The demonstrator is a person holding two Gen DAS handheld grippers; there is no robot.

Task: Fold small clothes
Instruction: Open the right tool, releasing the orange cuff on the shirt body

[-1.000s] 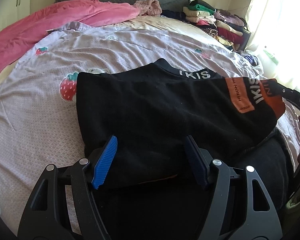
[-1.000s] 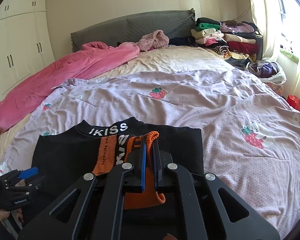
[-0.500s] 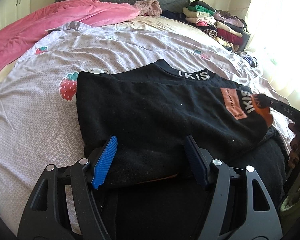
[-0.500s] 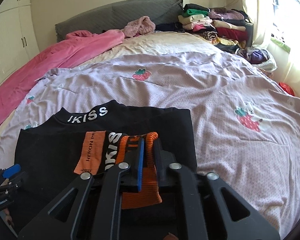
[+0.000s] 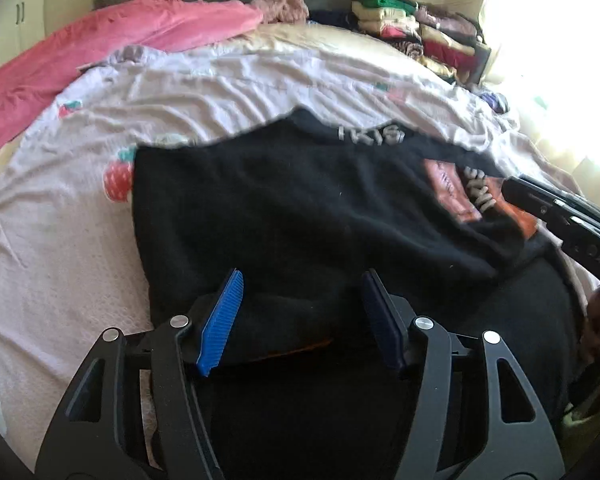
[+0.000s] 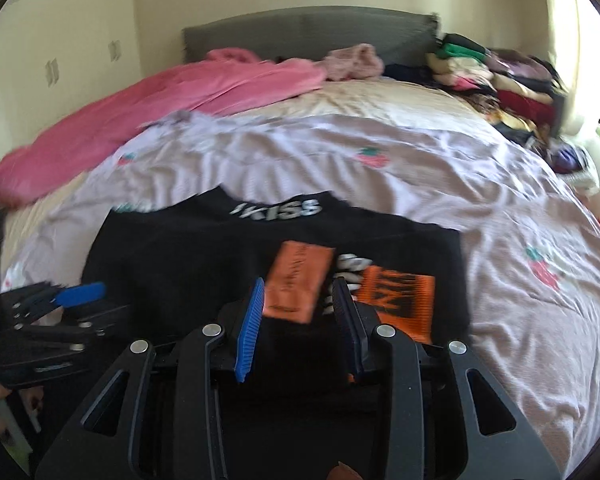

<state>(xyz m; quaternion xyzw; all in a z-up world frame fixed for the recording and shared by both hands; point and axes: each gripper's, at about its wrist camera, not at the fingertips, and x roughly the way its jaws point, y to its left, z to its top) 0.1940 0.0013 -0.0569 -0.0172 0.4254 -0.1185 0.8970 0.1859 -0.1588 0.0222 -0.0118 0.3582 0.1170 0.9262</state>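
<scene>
White "KISS" runs along the black garment's collar.

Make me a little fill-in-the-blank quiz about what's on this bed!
1. The black top lies on a sheet printed with ____.
2. The patch on the top is ____.
3. The blanket along the bed's far side is ____.
4. The folded clothes are stacked beside the ____.

Answers: strawberries; orange; pink; headboard

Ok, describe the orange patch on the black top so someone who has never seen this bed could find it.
Start at the bed with the lilac strawberry-print sheet; the black top lies flat on its near part. The orange patch sits right of the top's middle, a plain rectangle with small dark lettering, unlike the striped orange cuff beside it.
</scene>
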